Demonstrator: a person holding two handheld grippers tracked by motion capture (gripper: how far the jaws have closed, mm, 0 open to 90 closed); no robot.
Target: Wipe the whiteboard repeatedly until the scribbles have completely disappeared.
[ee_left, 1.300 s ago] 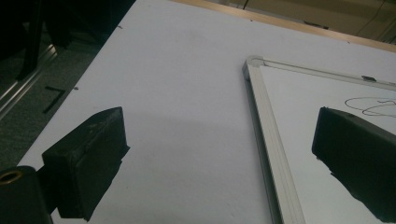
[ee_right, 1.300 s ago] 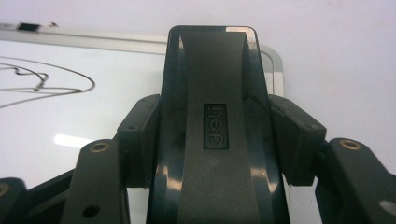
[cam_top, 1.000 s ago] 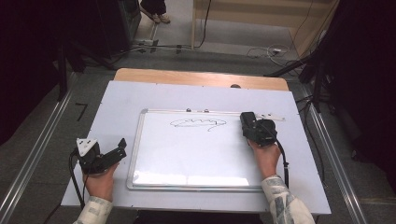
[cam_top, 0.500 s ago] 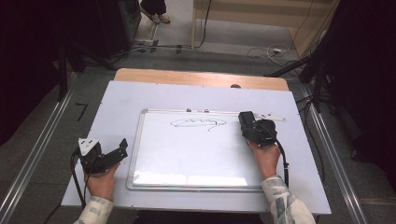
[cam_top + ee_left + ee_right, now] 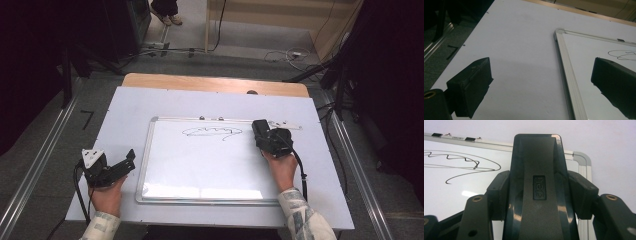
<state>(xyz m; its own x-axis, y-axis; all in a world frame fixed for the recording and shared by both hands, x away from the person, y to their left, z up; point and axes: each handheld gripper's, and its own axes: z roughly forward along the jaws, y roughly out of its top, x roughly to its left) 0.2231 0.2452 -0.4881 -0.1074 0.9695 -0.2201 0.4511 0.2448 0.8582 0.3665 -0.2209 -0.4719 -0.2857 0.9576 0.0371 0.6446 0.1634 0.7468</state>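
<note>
We are working at a bench (image 5: 150, 100) covered by a white sheet, and the whiteboard (image 5: 210, 165) lying flat on it is our landmark. Largest first: the whiteboard is taking up the middle of the bench, its metal frame running all round. Near the board's far edge a black scribble (image 5: 212, 132) is sitting, complete and unsmudged as far as we can see, so we are judging the wiping as not yet begun.

Our right claw (image 5: 261, 131) is hovering over the board's far right corner, just to the right of the scribble, and it is gripping a dark whiteboard eraser (image 5: 537, 187) between its jaws; the right gripper view is showing the eraser's back with its embossed label, pointing toward the frame. Whether the eraser's pad is touching the board we cannot tell.

Our left claw (image 5: 125, 162) is resting off the board's left edge, near its near corner, jaws spread wide and holding nothing.

What is left, in our judgement: sweeping the eraser leftward across the whole scribble.
</note>
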